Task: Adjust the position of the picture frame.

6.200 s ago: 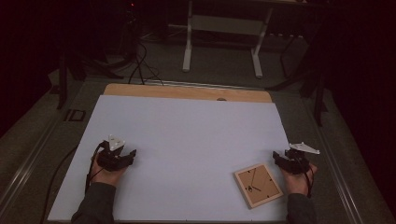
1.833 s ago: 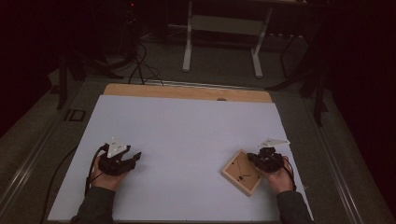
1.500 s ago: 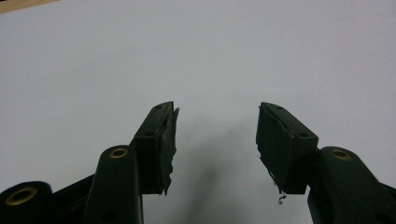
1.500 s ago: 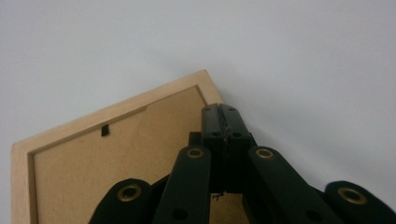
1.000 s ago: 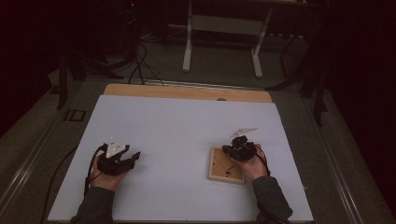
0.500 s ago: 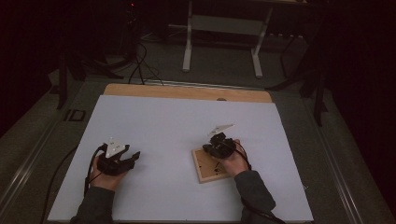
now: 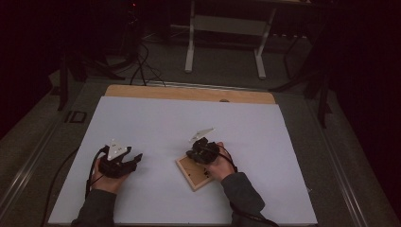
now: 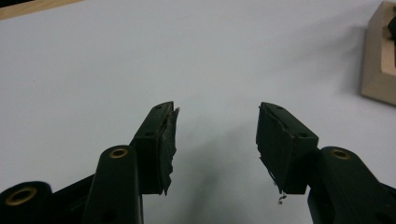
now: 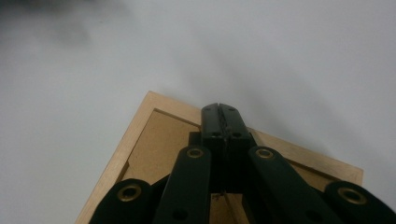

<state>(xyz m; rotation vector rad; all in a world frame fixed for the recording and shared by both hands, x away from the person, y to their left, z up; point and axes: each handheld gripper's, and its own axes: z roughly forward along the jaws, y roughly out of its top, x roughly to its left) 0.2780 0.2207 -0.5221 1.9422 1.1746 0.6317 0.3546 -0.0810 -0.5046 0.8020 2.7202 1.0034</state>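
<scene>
The right gripper (image 7: 202, 152) and its hand (image 7: 218, 163) cover the wooden frame's (image 7: 189, 172) far corner, the left gripper view crops that frame (image 8: 379, 65) at its edge, and the dim room beyond the bench (image 7: 156, 118) stays unreadable.

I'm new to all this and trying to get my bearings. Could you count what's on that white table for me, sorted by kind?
Grippers: 2, the left gripper held open, the right gripper closed over the frame.
Wooden frames: 1, the wooden frame lying flat, back side up.
Hands holding the grippers: 2, the left hand and the right hand.
Total: 5.
</scene>
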